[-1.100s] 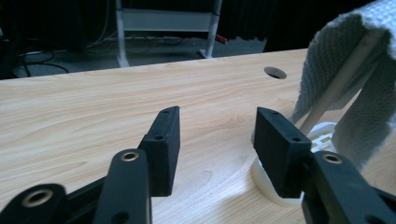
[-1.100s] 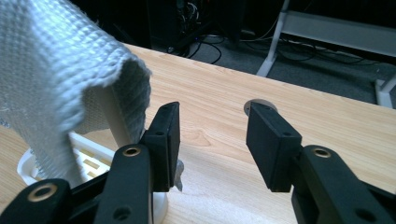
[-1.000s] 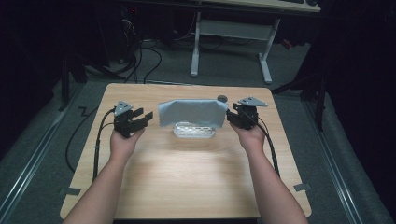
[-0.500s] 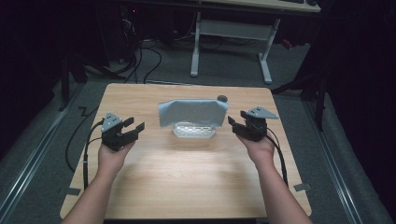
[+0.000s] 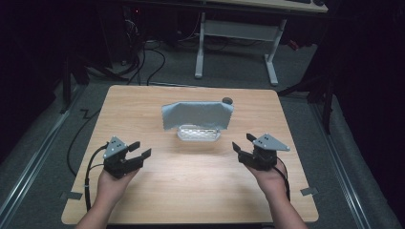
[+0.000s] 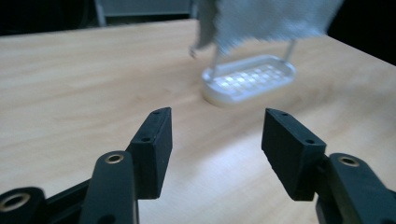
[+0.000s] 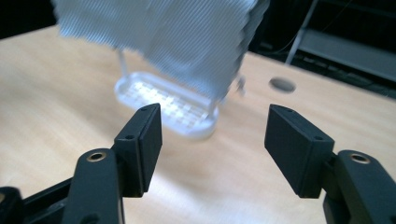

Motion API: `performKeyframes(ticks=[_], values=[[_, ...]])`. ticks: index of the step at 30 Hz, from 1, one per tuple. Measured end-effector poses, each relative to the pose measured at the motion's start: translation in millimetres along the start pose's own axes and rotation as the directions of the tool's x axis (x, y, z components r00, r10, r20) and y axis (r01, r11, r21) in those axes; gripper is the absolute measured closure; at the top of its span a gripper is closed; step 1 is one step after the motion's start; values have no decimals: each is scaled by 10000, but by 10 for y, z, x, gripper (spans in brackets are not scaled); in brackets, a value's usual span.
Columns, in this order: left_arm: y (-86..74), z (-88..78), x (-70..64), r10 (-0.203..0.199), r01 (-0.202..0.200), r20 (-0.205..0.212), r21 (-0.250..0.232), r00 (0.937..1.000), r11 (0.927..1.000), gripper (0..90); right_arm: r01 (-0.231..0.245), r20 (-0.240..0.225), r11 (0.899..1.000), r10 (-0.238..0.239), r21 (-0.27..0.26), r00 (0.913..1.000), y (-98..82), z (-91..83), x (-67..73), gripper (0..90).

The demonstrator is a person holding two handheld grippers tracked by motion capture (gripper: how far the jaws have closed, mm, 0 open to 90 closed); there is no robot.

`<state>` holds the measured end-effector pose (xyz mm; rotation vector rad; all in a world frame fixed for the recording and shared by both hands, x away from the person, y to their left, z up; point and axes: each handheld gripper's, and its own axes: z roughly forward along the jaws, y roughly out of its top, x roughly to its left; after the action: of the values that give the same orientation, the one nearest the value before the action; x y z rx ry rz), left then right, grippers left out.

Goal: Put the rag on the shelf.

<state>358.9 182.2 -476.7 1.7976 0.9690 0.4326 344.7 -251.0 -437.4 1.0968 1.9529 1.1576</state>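
A grey-blue cloth [image 5: 197,114] hangs draped over a small rack with a white oval base [image 5: 198,134] at the table's middle. My left gripper [image 5: 140,148] hovers over the near left of the table, well short of the cloth, open with nothing between its jaws, which have just been opening. My right gripper [image 5: 242,142] is at the near right, also open and empty, its jaws likewise just opening. The left gripper view looks past my left gripper [image 6: 217,119] at the cloth [image 6: 266,18] and base [image 6: 250,79]. Beyond my right gripper [image 7: 215,112] hang the cloth [image 7: 177,37] and base [image 7: 159,100].
A small dark round thing [image 5: 228,100] lies on the wooden table [image 5: 200,191] behind the cloth's right end. Cables trail off the table's left side. A white desk frame [image 5: 236,33] stands on the floor beyond the far edge.
Both hands have drawn back from the cloth's two ends toward the near edge and slightly outward. The cloth stays draped on the rack.
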Motion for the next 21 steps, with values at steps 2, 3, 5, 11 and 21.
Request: performKeyframes(ticks=[2, 3, 5, 11, 21], values=[[-85, 5, -117, 136, -139, 182, 153, 9997, 9998, 424, 11, -182, 10000, -11, 8, 9998, -103, -42, 65, 341], [-116, 7, -155, 141, -145, 252, 160, 9996, 9998, 425, -57, -227, 9999, 60, 137, 9997, -170, -65, 104, 336], [-205, 27, -257, 133, -149, 505, 310, 9986, 9994, 425, -87, -272, 9995, 95, 307, 9996, -283, -81, 158, 322], [-504, 48, -518, 991, -1060, 734, 968, 9924, 9896, 420, -316, -365, 9960, 348, 835, 9987, -606, -104, 298, 240], [-562, 88, -488, 472, -552, 561, 1510, 9973, 9870, 397, -71, -537, 9928, 136, 1197, 9985, -883, -67, 347, 239]])
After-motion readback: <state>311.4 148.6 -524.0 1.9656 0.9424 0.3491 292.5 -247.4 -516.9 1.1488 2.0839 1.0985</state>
